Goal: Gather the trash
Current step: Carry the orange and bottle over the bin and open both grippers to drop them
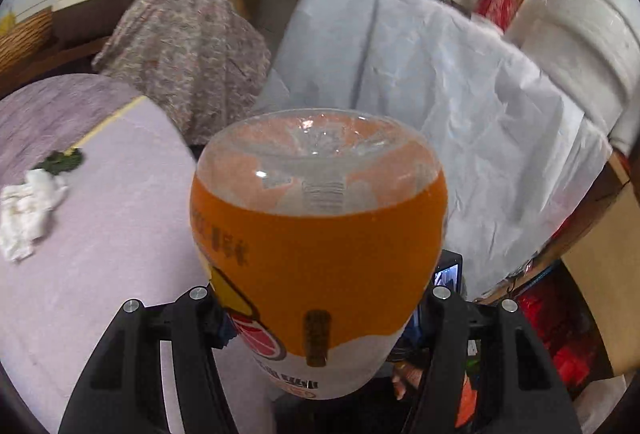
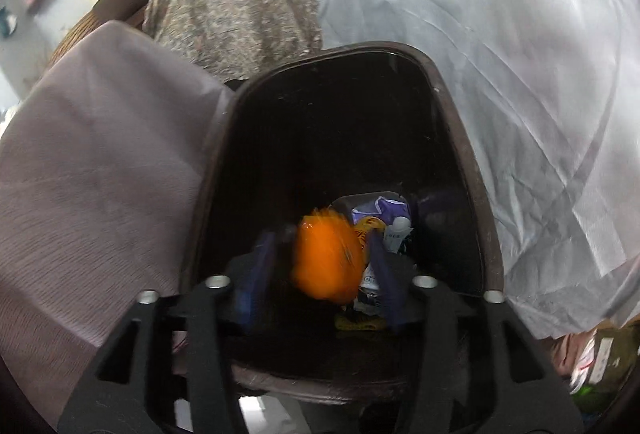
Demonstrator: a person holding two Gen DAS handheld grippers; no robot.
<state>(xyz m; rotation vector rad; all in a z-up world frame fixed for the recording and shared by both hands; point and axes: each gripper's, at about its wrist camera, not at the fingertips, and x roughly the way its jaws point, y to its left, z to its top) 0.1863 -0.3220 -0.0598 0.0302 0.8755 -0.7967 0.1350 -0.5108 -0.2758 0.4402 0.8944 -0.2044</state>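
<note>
Both grippers over the trash.
Left gripper [image 1: 320, 314] clamps an orange-labelled bottle [image 1: 318, 234]; right gripper [image 2: 320, 274], fingers apart, flanks a blurred orange object [image 2: 326, 260] above the bin [image 2: 452, 122].

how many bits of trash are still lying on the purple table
2 in the left wrist view: a crumpled white tissue near the left edge, and a dark green leafy scrap just beyond it. The held bottle hides part of the table, so more may be hidden.
</note>
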